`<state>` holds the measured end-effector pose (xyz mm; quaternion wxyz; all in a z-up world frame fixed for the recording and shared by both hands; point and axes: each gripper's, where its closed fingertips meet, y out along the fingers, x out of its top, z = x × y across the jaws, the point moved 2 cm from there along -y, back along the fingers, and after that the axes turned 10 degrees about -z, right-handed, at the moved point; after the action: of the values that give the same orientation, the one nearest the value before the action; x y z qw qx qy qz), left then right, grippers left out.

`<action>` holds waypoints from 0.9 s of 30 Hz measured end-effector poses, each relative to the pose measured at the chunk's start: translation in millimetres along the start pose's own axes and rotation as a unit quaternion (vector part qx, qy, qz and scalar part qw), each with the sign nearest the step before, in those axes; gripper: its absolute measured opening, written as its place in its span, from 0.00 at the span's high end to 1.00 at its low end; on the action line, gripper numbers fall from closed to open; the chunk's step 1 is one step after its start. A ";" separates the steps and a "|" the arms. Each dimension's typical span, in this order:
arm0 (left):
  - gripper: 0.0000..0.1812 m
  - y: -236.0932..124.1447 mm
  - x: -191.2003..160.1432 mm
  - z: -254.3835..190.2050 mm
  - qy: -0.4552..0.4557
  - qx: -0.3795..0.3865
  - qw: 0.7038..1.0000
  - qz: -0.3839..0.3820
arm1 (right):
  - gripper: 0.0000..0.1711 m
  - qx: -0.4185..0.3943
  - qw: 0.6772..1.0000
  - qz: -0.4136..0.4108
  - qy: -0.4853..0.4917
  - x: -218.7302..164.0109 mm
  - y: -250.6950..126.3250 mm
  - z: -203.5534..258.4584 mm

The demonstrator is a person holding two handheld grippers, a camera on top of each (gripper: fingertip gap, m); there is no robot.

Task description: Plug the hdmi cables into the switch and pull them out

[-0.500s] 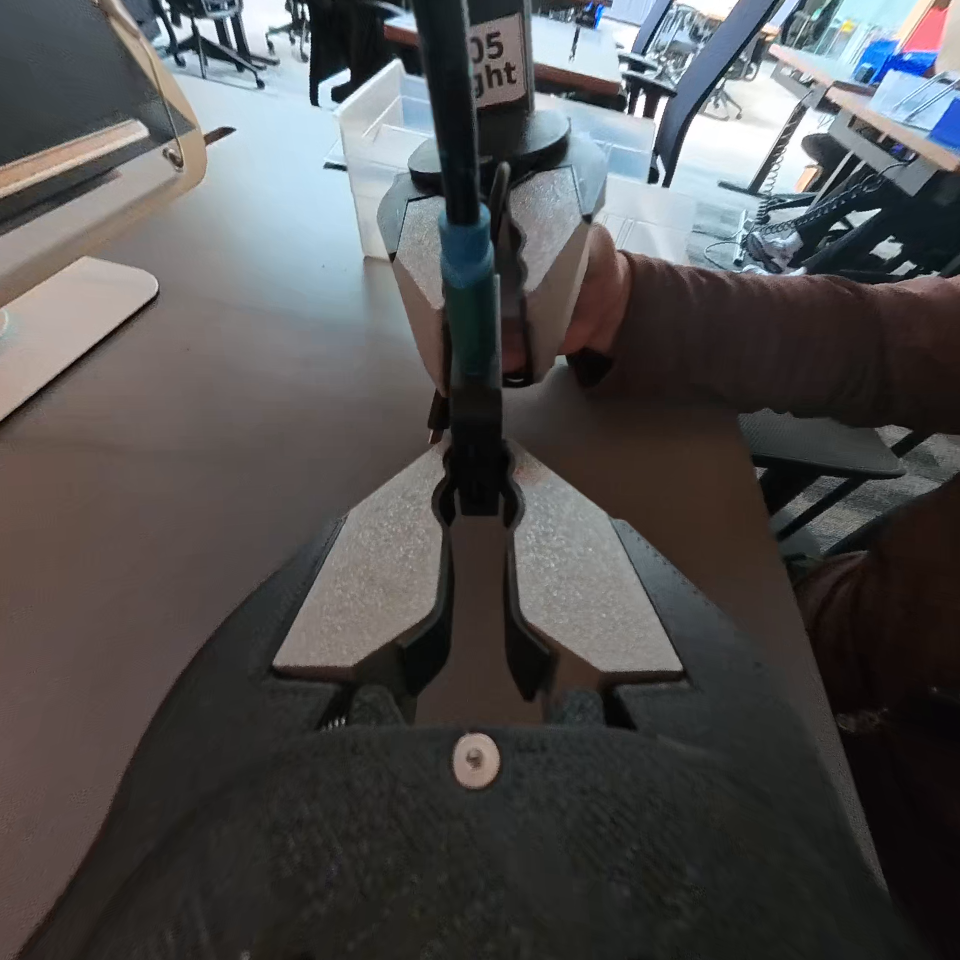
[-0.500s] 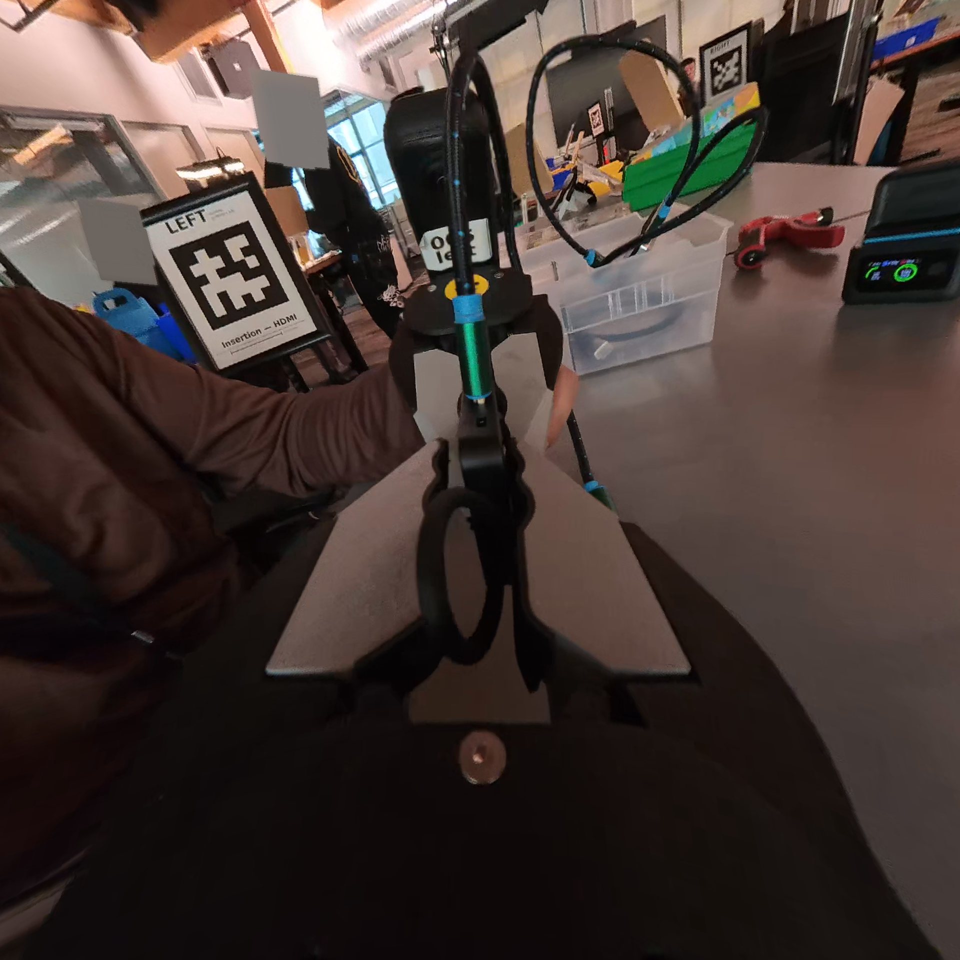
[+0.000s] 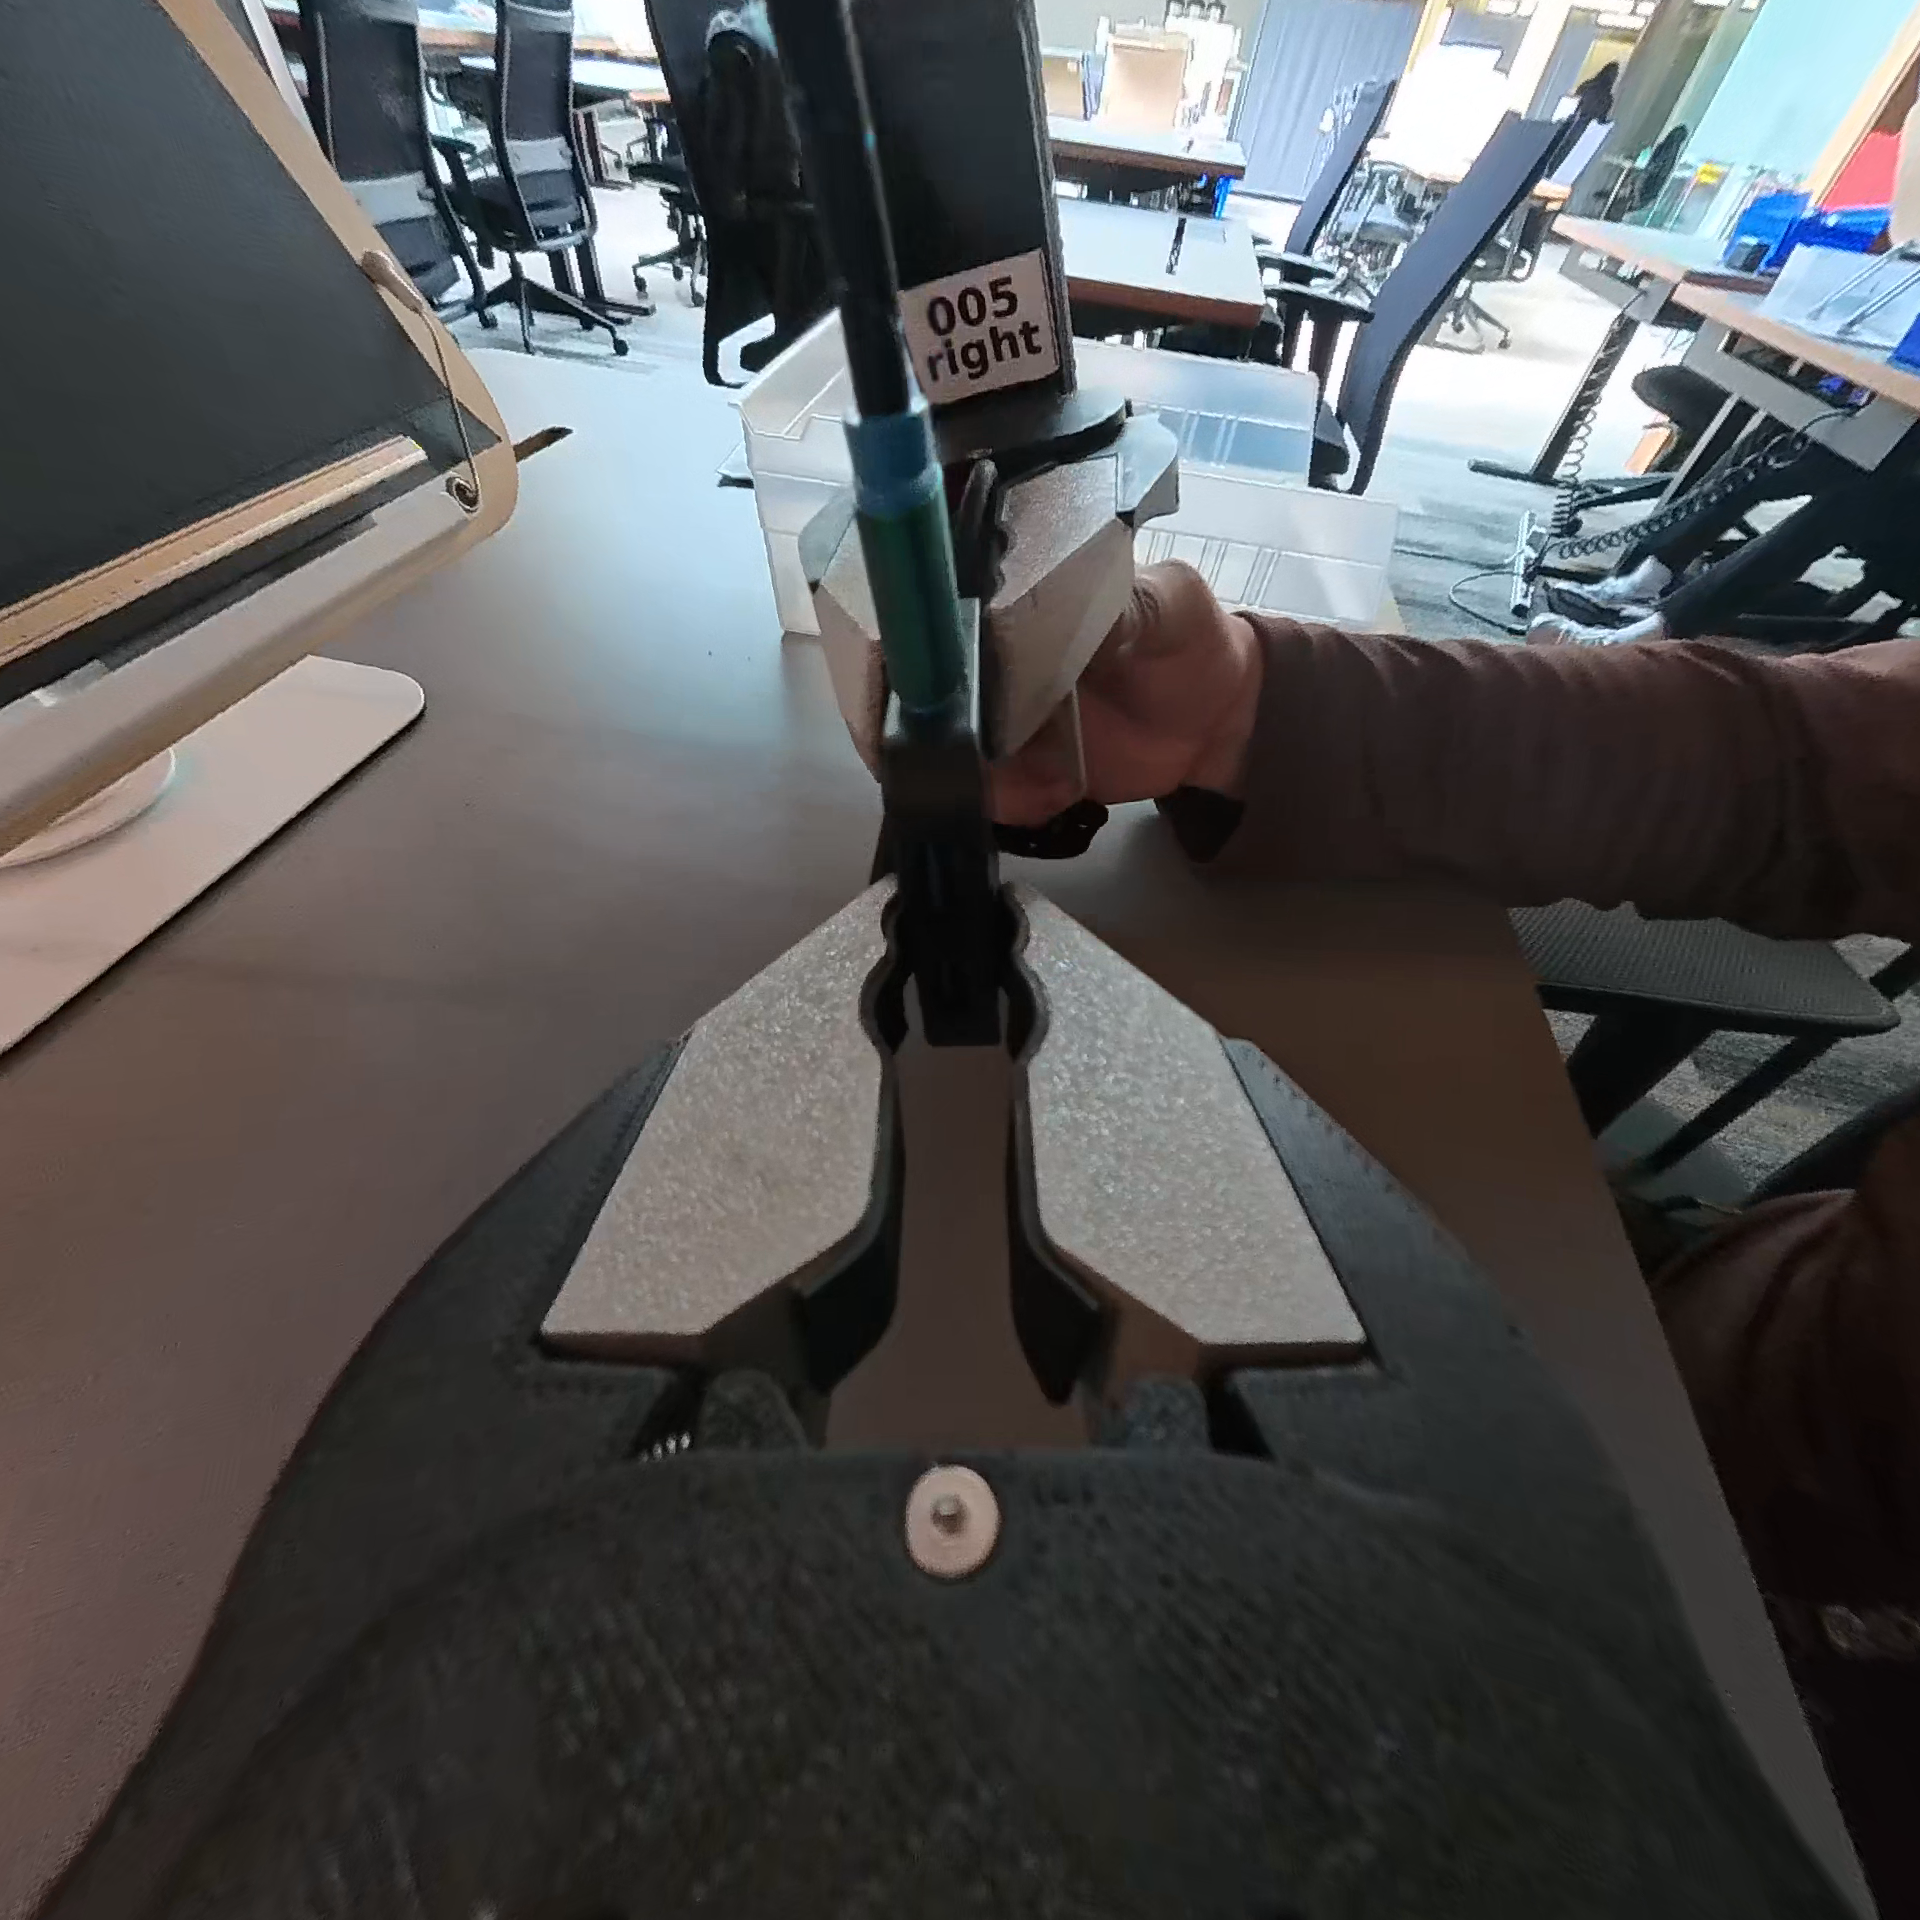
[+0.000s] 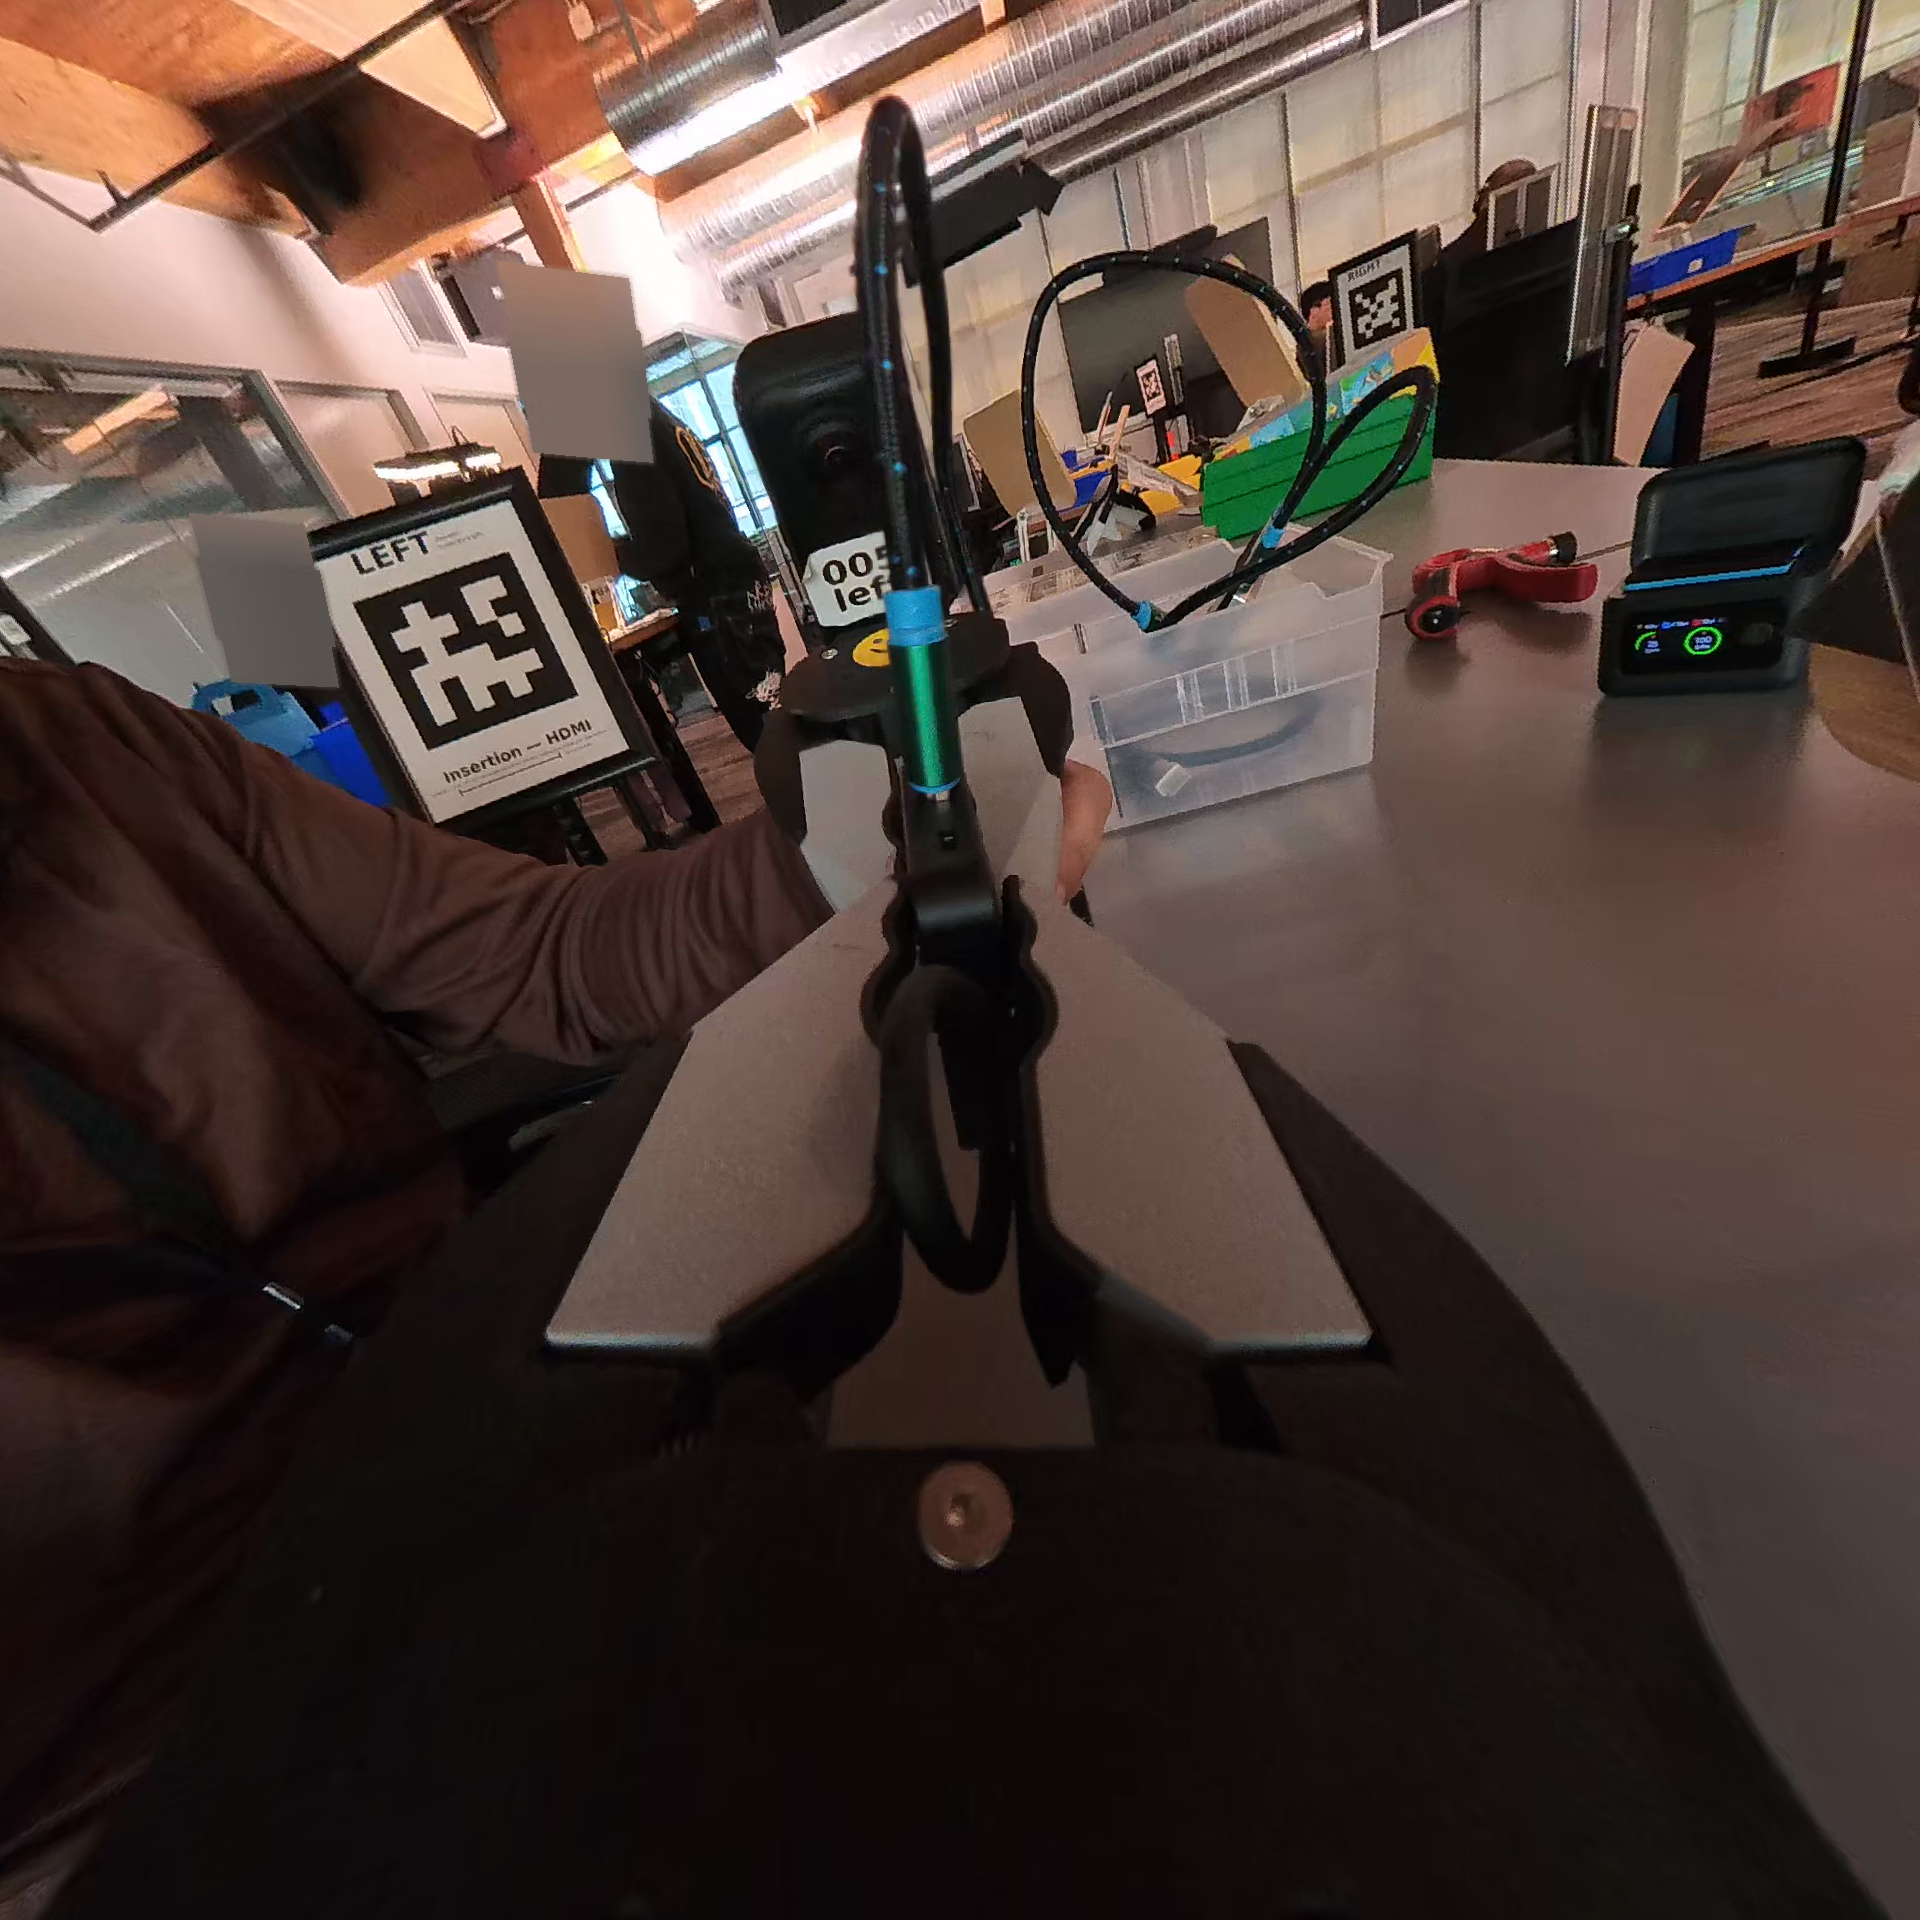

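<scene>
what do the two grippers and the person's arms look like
Both grippers, left gripper and right gripper, match: flat speckled grey wedge-shaped fingers with black scalloped inner edges, on a rounded black textured body with a silver screw. Seen head on, each carries a black camera block bearing a white sticker. The arms wear brown long sleeves.

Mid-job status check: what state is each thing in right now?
left gripper, shut on the black plug.
right gripper, shut on the switch.
green-sleeved HDMI cable, upright, meeting the switch; seating hidden.
second cable, loose, looping from the clear bin.
small device, screen lit.
monitor, screen dark.
</scene>
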<state>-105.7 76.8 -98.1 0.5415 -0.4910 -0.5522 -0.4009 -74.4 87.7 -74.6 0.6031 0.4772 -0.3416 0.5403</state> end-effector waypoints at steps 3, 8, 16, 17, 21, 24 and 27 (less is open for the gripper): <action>0.92 0.1 3.1 -0.5 -0.004 -0.002 1.000 -0.014 | 0.93 0.004 1.000 -0.004 0.011 0.8 -0.5 -0.1; 0.93 -0.6 4.4 0.2 0.007 -0.001 1.000 -0.019 | 0.93 0.003 1.000 -0.003 0.012 1.9 0.5 -0.1; 0.91 4.7 3.2 -0.4 -0.026 -0.012 0.999 -0.041 | 0.94 -0.002 1.000 -0.011 0.012 3.2 0.8 -1.2; 0.91 6.2 2.1 -0.9 -0.025 -0.012 0.999 -0.040 | 0.94 0.000 1.000 -0.011 0.017 2.7 1.2 -1.0; 0.93 9.3 -6.4 5.2 0.005 0.016 1.000 -0.013 | 0.91 -0.013 1.000 0.001 0.019 0.8 1.4 -4.4; 0.93 8.3 -7.7 7.5 0.010 0.025 1.000 -0.005 | 0.90 -0.029 1.000 0.006 0.010 1.3 -1.4 -8.1; 0.93 8.0 -8.4 8.5 0.009 0.028 1.000 -0.001 | 0.89 -0.041 0.999 0.010 0.001 1.2 -2.3 -10.3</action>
<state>-100.3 85.7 -108.0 0.5598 -0.4710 -0.5589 -0.3903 -73.0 97.9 -77.1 0.6167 0.4483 -0.3676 0.5326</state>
